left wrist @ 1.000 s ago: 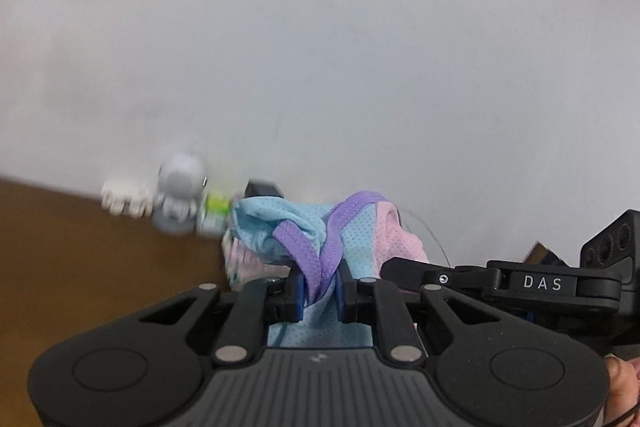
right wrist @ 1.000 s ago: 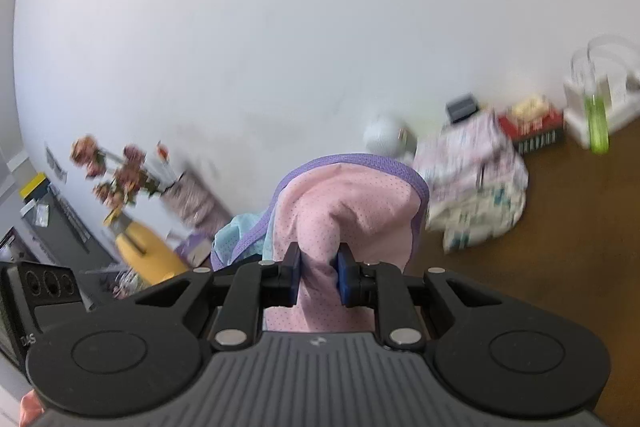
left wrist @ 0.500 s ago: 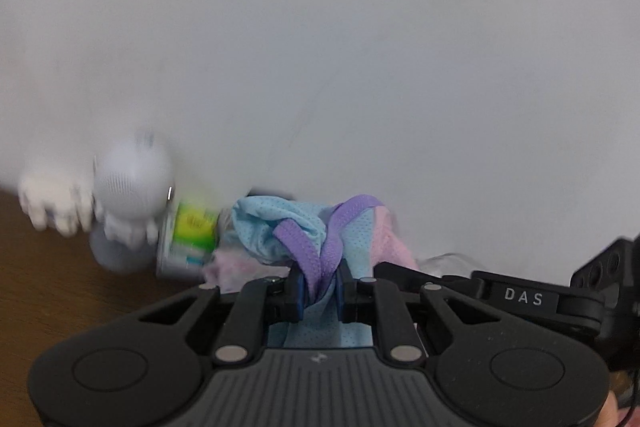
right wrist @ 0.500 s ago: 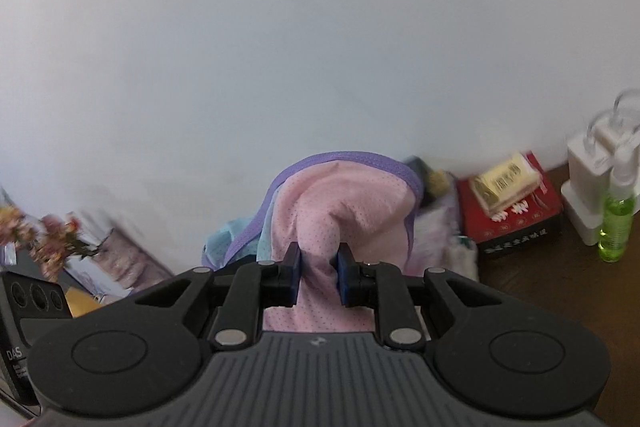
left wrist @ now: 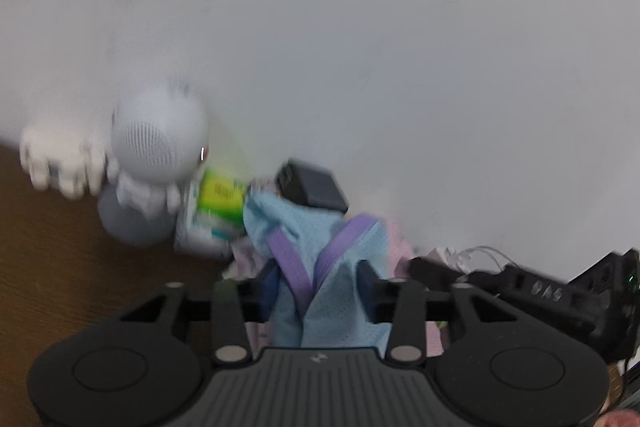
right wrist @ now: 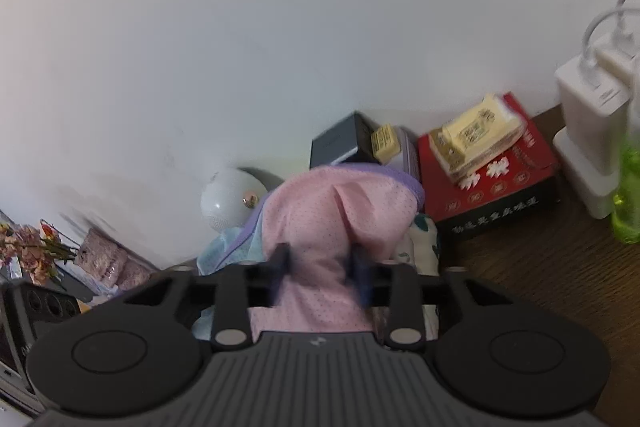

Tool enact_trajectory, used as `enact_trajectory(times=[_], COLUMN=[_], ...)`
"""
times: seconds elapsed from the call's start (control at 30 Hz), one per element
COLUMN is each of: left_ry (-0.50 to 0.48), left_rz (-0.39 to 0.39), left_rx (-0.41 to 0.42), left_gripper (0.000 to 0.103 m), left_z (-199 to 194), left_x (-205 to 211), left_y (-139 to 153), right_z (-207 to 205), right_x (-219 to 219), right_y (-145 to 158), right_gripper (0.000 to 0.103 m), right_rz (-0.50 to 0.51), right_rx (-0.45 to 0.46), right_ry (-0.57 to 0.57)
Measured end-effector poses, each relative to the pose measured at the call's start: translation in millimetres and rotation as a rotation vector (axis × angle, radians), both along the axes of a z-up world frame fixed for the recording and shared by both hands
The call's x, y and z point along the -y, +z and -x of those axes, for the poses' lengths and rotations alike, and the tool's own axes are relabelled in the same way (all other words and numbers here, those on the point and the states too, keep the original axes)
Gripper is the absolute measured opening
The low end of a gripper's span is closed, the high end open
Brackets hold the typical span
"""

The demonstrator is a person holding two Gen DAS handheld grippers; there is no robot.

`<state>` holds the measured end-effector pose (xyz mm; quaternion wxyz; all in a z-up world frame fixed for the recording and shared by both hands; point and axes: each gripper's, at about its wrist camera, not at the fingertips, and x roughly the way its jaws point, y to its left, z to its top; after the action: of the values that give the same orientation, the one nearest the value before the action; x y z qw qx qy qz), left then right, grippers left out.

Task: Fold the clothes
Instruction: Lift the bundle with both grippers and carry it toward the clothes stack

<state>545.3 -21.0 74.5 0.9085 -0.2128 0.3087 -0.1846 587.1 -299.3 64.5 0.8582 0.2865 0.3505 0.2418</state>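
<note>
A dark brown wooden table [right wrist: 560, 267] runs up to a plain white wall [right wrist: 280, 27], and most of both views is that bare wall. Along the table's back edge sits clutter: in the right wrist view a red box [right wrist: 488, 183] at 2 o'clock with yellow packets [right wrist: 476, 135] on top, a white charger block [right wrist: 592, 115] and a green bottle [right wrist: 628, 191] at 3 o'clock, a grey box [right wrist: 336, 145] at 12 o'clock, and dried flowers [right wrist: 28, 247] at 9 o'clock. In the left wrist view a white round figure [left wrist: 156, 143] stands at 10 o'clock, with a green-labelled pack [left wrist: 220, 203] just beside it.

The garment [left wrist: 320, 255], light blue mesh with purple trim here and pink [right wrist: 336, 227] in the right view, hangs bunched between the two tools, above the table. The left gripper [left wrist: 320, 283] has its jaws spread apart, cloth lying loose between them. The right gripper [right wrist: 320, 271] is likewise released, the pink cloth draped through the gap.

Bare tabletop shows at 8 o'clock in the left view and at 4 o'clock in the right view.
</note>
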Motion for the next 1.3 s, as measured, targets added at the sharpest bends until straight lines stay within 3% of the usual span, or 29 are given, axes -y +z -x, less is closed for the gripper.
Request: enact_trajectory(times=[0.07,0.13,0.17,0.2,0.23,0.27,0.37,0.57,0.6,0.67,0.77,0.87,0.93,1.0,1.13,1.3], left_ry=[0.011,0.005,-0.013,-0.032,-0.046,-0.056,-0.064,-0.081,-0.083,-0.081,-0.046,0.009,0.029,0.050,0.075,0.062], left_rz=[-0.054,-0.105,-0.129,-0.158,-0.195,-0.229,-0.291,-0.268,-0.255,-0.214,-0.138,-0.135,-0.158,-0.184,-0.207,-0.153], left_rx=[0.090,0.143,0.149,0.139,0.131,0.123,0.097,0.052,0.057,0.073,0.106,0.126,0.147,0.167,0.138,0.055], left_gripper=[0.042,0.034,0.014,0.001,0.003,0.004,0.004,0.004,0.006,0.012,0.030,0.045,0.058,0.086,0.088,0.085], left_z=[10.3,15.4,16.0,15.3,14.9,14.4,11.6,3.4,4.1,8.0,14.0,21.3,26.9,32.0,23.9,0.4], left_x=[0.9,8.8,15.0,21.8,29.1,35.6,47.0,43.7,41.6,35.4,21.1,10.7,7.1,4.1,7.3,14.3], left_y=[14.5,24.1,25.9,25.5,23.6,21.2,9.5,-9.2,-9.9,-7.6,0.8,10.1,15.1,19.6,16.2,-3.4], right_z=[9.1,8.3,7.2,6.2,5.2,4.1,1.1,-5.1,-6.1,0.4,10.0,16.7,22.1,26.7,19.4,-11.9], right_x=[7.0,-1.2,-6.2,-11.2,-16.3,-21.3,-36.4,-66.6,-71.6,-60.9,-39.8,-22.2,-17.8,-17.9,-18.5,-14.2], right_y=[15.4,15.9,15.2,14.5,13.8,13.1,10.9,6.6,5.9,11.6,24.9,35.2,36.8,37.2,28.0,2.1], right_gripper=[0.047,0.045,0.035,0.028,0.017,0.014,0.014,0.015,0.016,0.019,0.027,0.033,0.038,0.046,0.048,0.055], right_rz=[0.035,0.077,0.098,0.119,0.140,0.162,0.225,0.351,0.372,0.287,0.195,0.170,0.183,0.226,0.266,0.152], right_rx=[0.075,0.090,0.094,0.098,0.101,0.105,0.116,0.137,0.140,0.173,0.202,0.206,0.202,0.206,0.178,0.059], right_ry=[-0.052,-0.053,-0.051,-0.048,-0.045,-0.043,-0.035,-0.019,-0.016,-0.026,-0.066,-0.102,-0.092,-0.084,-0.095,-0.085])
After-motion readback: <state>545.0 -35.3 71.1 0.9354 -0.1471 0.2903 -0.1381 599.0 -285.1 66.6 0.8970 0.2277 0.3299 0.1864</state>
